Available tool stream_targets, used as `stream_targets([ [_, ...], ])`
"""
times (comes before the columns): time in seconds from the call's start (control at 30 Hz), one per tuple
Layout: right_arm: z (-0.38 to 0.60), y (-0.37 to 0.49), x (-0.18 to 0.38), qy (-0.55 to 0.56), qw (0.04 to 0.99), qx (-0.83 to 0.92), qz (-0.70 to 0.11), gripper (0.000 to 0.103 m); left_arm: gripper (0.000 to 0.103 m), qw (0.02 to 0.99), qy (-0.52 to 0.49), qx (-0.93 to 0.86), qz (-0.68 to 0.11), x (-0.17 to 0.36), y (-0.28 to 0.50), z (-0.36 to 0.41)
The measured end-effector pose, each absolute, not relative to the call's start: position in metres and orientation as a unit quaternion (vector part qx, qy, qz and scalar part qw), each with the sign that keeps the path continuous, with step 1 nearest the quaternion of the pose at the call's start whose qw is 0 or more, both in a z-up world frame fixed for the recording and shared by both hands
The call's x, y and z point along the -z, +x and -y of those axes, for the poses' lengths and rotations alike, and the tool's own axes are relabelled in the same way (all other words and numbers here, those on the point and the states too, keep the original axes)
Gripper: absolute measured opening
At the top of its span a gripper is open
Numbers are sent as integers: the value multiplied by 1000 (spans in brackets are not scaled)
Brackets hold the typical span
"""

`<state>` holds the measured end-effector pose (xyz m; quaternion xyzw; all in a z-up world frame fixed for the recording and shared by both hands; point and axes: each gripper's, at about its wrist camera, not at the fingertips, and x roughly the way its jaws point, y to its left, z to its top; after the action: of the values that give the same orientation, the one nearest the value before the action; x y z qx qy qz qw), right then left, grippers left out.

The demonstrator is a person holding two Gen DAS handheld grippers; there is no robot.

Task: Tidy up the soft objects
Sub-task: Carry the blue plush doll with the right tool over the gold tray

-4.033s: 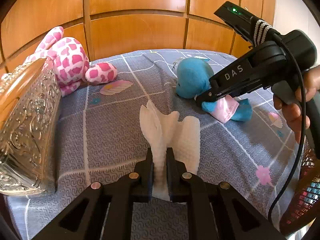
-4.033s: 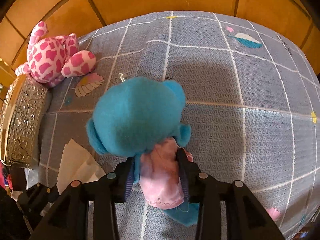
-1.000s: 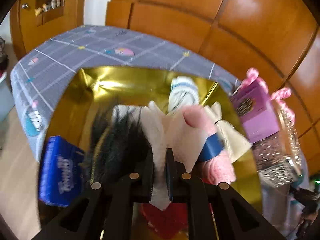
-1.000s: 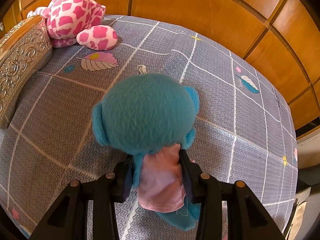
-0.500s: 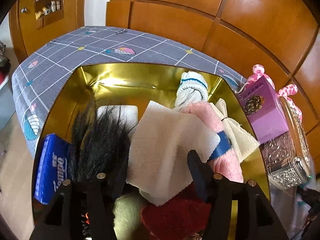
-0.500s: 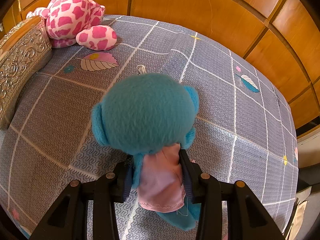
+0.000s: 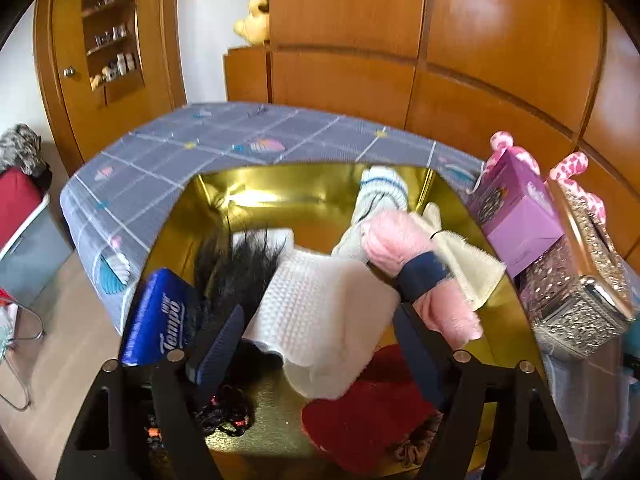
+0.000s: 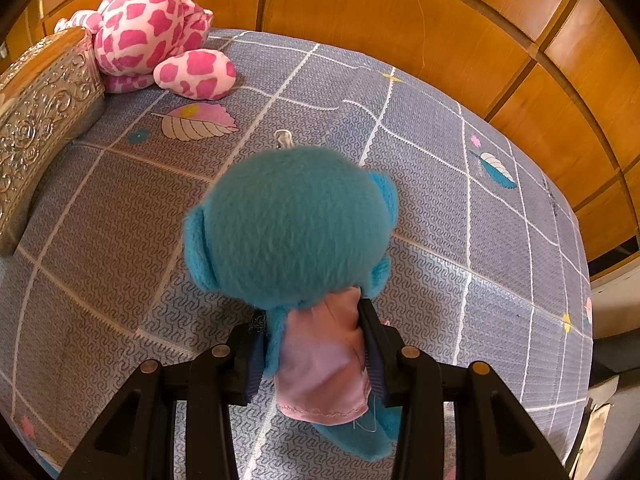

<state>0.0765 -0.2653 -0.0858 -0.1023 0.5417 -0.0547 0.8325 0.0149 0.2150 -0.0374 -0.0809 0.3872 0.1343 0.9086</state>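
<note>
Cloth dropped in the gold box (image 7: 280,188); blue plush (image 8: 296,228) pinched and waiting on the bed (image 8: 460,240).

Largest first: gold box on the bed, already crowded with a pink roll (image 7: 416,264), red plush (image 7: 360,420), black fur (image 7: 232,268), socks (image 7: 380,192) and a tissue pack (image 7: 160,316). On top of that heap, the white cloth (image 7: 320,312): light, limp, waffle-textured, lying loose between the jaws of the left gripper (image 7: 316,344), which have just been spreading and now stand wide, off the fabric. Over on the bed, blue plush squeezed at its pink-dressed body by the right gripper (image 8: 316,344); probably light and squashy, head bulky, so best carried by the narrow torso as now. Further back, pink spotted plush (image 8: 156,36) beside a silver box (image 8: 44,92), not yet packed; likely easiest taken by a leg.
</note>
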Motion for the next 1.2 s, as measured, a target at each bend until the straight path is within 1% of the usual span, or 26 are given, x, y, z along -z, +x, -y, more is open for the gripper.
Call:
stream_targets([
  [0.13, 263, 74, 86, -104, 832, 57, -541, 41, 85, 916, -78, -132, -372, 25, 7, -211],
  [0.2, 262, 73, 85, -104, 832, 58, -541, 41, 91, 918, -75, -130, -367, 20, 4, -208],
  [0.37, 260, 73, 86, -105, 832, 62, -542, 41, 95, 921, -68, -128, -362, 15, -6, -204],
  [0.57, 260, 71, 86, -95, 830, 68, -546, 41, 96, 918, -69, -128, -368, 15, -11, -205],
  [0.7, 257, 67, 84, -84, 826, 76, -552, 37, 98, 919, -68, -125, -368, 13, -14, -205],
  [0.83, 247, 57, 81, -75, 824, 69, -558, 36, 100, 920, -67, -124, -365, 10, -16, -206],
  [1.1, 219, 34, 73, -15, 828, 4, -560, 36, 102, 918, -64, -126, -370, 14, -15, -204],
  [1.2, 196, 25, 71, -14, 830, -36, -556, 36, 102, 917, -63, -125, -373, 15, -15, -203],
])
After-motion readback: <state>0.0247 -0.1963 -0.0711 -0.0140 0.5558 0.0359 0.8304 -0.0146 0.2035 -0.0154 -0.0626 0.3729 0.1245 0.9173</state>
